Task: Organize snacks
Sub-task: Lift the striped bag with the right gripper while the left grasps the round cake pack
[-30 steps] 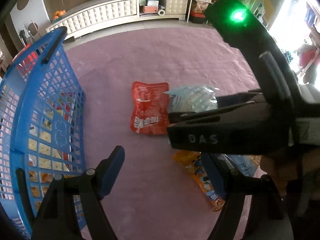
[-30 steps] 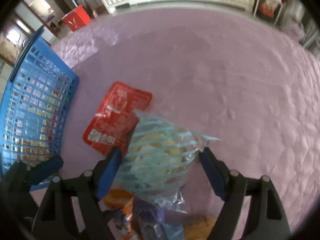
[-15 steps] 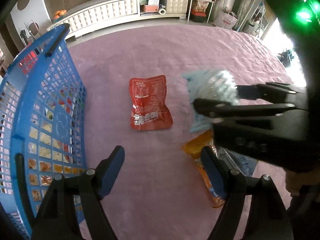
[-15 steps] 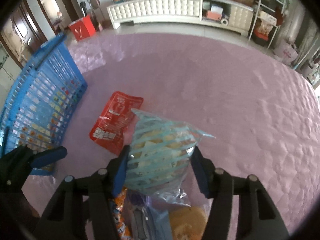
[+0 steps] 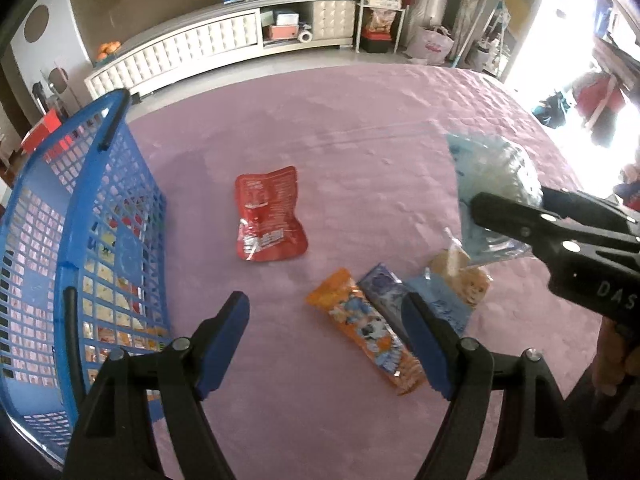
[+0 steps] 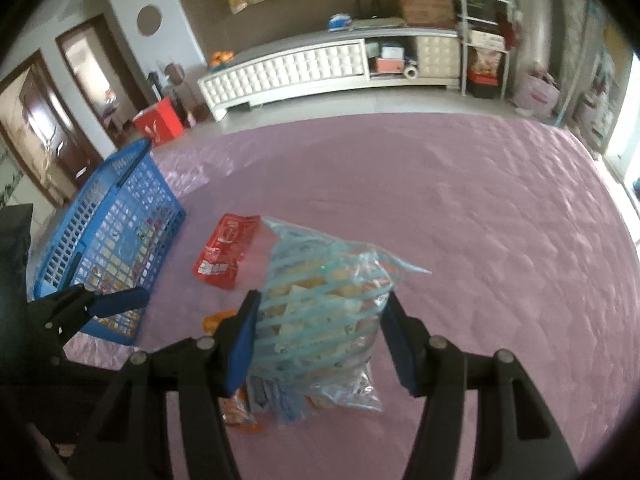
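Striped bag's up in the air, basket's waiting on the left

We've got the right gripper [image 6: 320, 340] clamped on the blue-striped bag [image 6: 320, 312], lifted above the purple quilted cover [image 6: 460, 208]. It looks light, crinkly, puffy with loose pieces, so squeeze gently mid-body or the film slips. Our left gripper [image 5: 328, 340] hangs spread apart, holding nothing, over the orange packet [image 5: 364, 328]. The flat glossy red pouch [image 5: 268, 216] lies near the blue mesh basket [image 5: 104, 216], a stiff plastic grid.
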A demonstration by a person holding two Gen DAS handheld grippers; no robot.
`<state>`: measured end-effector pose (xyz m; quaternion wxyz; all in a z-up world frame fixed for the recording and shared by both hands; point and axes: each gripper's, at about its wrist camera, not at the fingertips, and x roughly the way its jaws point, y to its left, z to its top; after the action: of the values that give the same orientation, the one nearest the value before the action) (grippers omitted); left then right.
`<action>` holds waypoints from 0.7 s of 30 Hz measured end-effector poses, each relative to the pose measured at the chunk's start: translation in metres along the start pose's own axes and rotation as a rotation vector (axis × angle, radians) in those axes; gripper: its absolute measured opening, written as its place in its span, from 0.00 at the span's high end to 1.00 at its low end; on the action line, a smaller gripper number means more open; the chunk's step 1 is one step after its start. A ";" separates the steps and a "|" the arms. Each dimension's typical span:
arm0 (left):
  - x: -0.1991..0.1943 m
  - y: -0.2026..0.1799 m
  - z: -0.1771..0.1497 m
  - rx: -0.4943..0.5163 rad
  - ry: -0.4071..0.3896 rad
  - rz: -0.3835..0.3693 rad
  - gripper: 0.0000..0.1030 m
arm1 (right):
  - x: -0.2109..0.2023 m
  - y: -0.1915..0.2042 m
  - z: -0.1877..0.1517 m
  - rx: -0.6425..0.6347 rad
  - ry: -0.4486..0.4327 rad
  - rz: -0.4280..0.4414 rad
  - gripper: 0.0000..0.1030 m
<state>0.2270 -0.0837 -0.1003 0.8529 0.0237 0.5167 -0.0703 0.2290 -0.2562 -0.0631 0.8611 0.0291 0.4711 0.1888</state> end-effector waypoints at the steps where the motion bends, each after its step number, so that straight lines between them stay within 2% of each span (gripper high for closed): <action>1: -0.001 -0.003 0.001 0.009 -0.002 -0.006 0.26 | -0.004 -0.003 -0.004 0.015 -0.007 -0.003 0.39; 6: -0.001 -0.022 0.006 0.046 0.010 -0.016 0.26 | -0.022 -0.017 -0.019 0.079 -0.051 -0.060 0.39; 11: 0.005 -0.049 0.013 0.089 0.034 -0.094 0.26 | -0.032 -0.034 -0.027 0.138 -0.068 -0.105 0.39; 15: 0.014 -0.076 0.016 0.191 0.041 -0.098 0.26 | -0.036 -0.047 -0.039 0.184 -0.075 -0.097 0.39; 21: 0.042 -0.108 0.022 0.411 0.102 -0.109 0.26 | -0.035 -0.064 -0.054 0.223 -0.052 -0.094 0.39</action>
<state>0.2495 -0.1966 -0.1239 0.7978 0.1726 0.5346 -0.2190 0.1861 -0.3345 -0.0796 0.8724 0.1073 0.4676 0.0937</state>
